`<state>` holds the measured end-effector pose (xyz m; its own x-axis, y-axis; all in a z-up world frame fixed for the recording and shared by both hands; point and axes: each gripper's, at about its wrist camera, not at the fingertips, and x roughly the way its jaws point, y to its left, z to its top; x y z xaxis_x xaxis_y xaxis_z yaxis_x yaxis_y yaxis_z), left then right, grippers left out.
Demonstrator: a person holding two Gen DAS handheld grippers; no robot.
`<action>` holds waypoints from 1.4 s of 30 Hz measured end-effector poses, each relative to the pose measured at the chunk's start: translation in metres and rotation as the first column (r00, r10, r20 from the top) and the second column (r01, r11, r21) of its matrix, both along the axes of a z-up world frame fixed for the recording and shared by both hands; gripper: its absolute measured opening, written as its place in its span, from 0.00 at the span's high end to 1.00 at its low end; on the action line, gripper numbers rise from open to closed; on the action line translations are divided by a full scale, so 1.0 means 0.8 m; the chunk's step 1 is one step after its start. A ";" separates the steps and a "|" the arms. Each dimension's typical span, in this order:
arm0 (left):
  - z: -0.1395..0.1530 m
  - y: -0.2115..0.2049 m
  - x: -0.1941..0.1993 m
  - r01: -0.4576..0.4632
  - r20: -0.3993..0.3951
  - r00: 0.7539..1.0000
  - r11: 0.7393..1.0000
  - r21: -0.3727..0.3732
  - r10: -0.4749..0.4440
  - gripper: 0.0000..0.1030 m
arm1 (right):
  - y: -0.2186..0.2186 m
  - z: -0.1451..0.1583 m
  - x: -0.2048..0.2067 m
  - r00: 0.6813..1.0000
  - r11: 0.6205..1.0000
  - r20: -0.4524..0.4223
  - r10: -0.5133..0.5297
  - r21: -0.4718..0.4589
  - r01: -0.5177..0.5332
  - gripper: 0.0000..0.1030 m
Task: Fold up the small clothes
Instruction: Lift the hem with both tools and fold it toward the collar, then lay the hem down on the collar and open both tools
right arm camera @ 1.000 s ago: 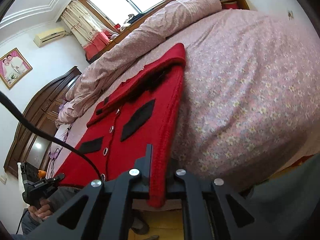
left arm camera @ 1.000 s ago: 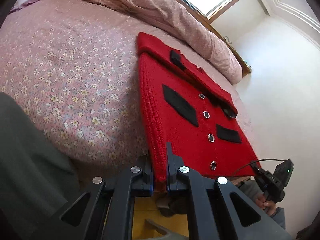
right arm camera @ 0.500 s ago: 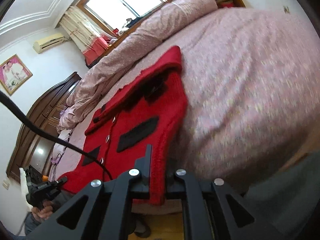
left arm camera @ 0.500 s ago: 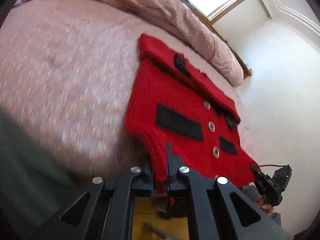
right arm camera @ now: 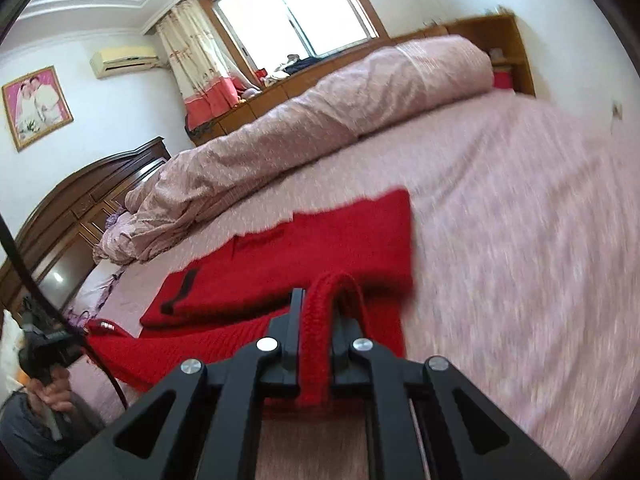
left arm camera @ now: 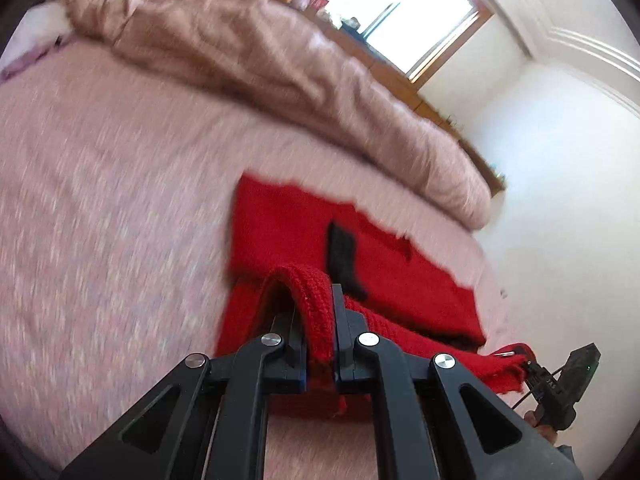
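Pinching the knit between its two black fingers, the left gripper (left arm camera: 320, 336) is closed tight on a corner of the red sweater (left arm camera: 288, 236). The right gripper (right arm camera: 316, 336) does the same thing at the other corner — its fingers are squeezed shut on a thick fold of red knit. Each pinched corner bends up and over in a small hump right at the fingertips.

The red sweater lies on the pink bedsheet (left arm camera: 100, 200), which has tiny flowers on it. The part held by the grippers is lifted and doubled over the flat part behind it, so two layers show. A black patch (left arm camera: 340, 256) sits on the flat part, just past the left gripper's fingers. In the right wrist view a black strip (right arm camera: 180, 292) shows near the sweater's left edge.

Behind the sweater a rolled-up pink quilt (right arm camera: 320, 128) runs across the bed. Past it there is a bright window (right arm camera: 296, 12) with a curtain (right arm camera: 200, 64) beside it. On the wall hang a framed photo (right arm camera: 36, 106) and an air conditioner (right arm camera: 124, 62). Much of both views is blurry.
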<state>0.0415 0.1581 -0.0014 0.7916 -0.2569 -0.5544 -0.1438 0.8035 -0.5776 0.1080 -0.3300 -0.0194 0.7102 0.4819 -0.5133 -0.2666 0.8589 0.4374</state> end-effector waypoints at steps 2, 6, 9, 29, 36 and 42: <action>0.008 0.002 0.014 -0.007 0.017 1.000 1.000 0.023 0.006 0.98 | 0.007 0.008 0.021 1.000 1.000 0.020 -0.007 -0.021 0.008 0.93; 0.013 0.014 0.046 -0.012 0.049 0.999 1.000 -0.001 0.012 0.98 | 0.010 0.012 0.057 0.999 1.000 0.046 -0.028 -0.005 0.028 0.93; 0.012 0.018 0.069 -0.019 0.072 0.997 1.000 -0.015 0.020 0.98 | 0.010 0.010 0.075 0.997 0.997 0.068 -0.039 0.062 0.035 0.93; -0.025 0.030 0.163 -0.007 0.050 0.999 1.000 0.025 0.006 0.98 | 0.029 -0.008 0.191 0.999 0.997 0.035 -0.042 0.070 0.039 0.92; -0.057 0.038 0.159 0.042 0.064 0.997 0.999 0.032 -0.044 0.98 | 0.021 -0.038 0.210 0.999 0.997 -0.012 -0.046 0.055 0.047 0.92; -0.087 0.041 0.167 0.032 0.019 0.999 0.999 0.002 -0.032 0.98 | 0.022 -0.058 0.217 0.996 0.997 -0.059 -0.060 0.038 0.062 0.91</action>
<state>0.1750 0.1909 -0.0708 0.7931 -0.2814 -0.5402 -0.1069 0.8088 -0.5782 0.2813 -0.3122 -0.0657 0.7083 0.4598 -0.5356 -0.1877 0.8541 0.4851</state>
